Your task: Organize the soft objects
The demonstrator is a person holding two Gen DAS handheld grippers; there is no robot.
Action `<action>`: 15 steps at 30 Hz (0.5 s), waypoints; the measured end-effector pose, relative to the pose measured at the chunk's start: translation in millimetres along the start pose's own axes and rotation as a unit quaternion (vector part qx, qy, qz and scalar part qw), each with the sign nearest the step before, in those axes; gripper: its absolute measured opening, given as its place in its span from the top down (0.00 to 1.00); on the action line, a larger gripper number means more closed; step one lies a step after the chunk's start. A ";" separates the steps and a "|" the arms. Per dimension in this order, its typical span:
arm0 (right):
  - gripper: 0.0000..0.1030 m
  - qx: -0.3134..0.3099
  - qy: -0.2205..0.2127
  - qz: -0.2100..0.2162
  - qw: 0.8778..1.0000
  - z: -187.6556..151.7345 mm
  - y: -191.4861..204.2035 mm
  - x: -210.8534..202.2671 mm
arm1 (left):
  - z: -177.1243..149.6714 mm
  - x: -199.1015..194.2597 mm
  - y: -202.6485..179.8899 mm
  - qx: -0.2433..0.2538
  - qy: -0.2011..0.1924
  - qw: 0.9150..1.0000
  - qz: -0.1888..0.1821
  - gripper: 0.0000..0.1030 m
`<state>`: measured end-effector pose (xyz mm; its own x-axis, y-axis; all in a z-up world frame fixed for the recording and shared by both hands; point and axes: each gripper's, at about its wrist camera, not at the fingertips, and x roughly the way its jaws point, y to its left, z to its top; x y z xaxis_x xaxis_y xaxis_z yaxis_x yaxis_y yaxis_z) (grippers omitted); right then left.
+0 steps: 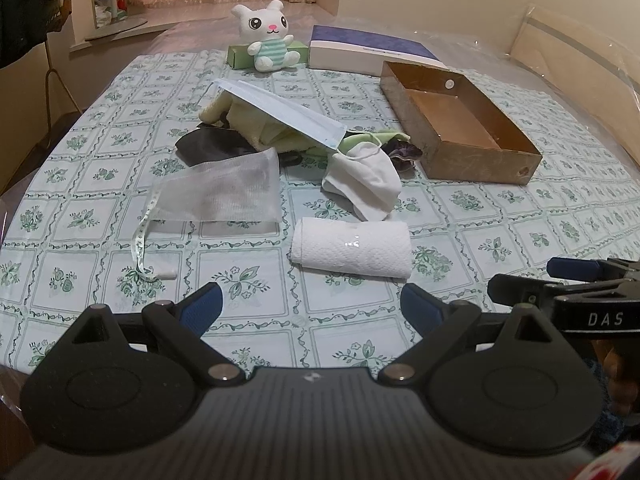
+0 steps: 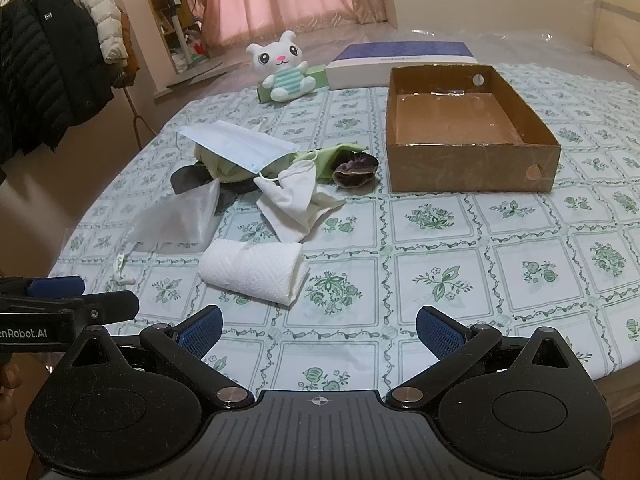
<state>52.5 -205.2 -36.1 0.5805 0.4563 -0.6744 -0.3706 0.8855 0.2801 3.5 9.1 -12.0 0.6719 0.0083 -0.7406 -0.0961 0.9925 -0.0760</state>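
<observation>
Green-printed tablecloth (image 2: 460, 280) covers the table where a heap of soft things lies near the middle: a blue face mask (image 2: 236, 144) on top of pale green cloth (image 1: 276, 128), a white cloth mask (image 2: 296, 200), a mesh pouch (image 1: 224, 192) and a dark velvet scrunchie (image 2: 354, 170). A folded paper towel (image 2: 256, 270) sits closest to the tools. The cardboard box (image 2: 472, 172) stands open to the right of the heap, nothing in it. Both the left gripper (image 1: 310, 308) and right gripper (image 2: 318, 326) hover above the near edge, jaws spread wide, holding nothing. A plush rabbit (image 2: 286, 68) sits at the far side.
</observation>
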 end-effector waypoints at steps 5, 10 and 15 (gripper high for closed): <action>0.00 0.000 0.005 0.000 1.000 -0.9 -1.4 3.9 | 1.2 3.9 2.1 -0.003 0.005 1.000 0.004 0.08; 0.00 -0.002 0.009 0.003 1.000 0.6 -1.2 8.3 | 3.1 8.5 6.7 -0.006 0.007 1.000 0.010 0.08; 0.00 -0.006 0.011 0.003 1.000 3.9 -0.8 15.4 | 5.7 15.3 13.7 -0.010 0.011 1.000 0.018 0.08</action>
<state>64.5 -198.6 -44.1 0.5613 0.4599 -0.6881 -0.3830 0.8814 0.2767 16.6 23.5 -20.5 0.6518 0.0417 -0.7573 -0.1357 0.9888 -0.0624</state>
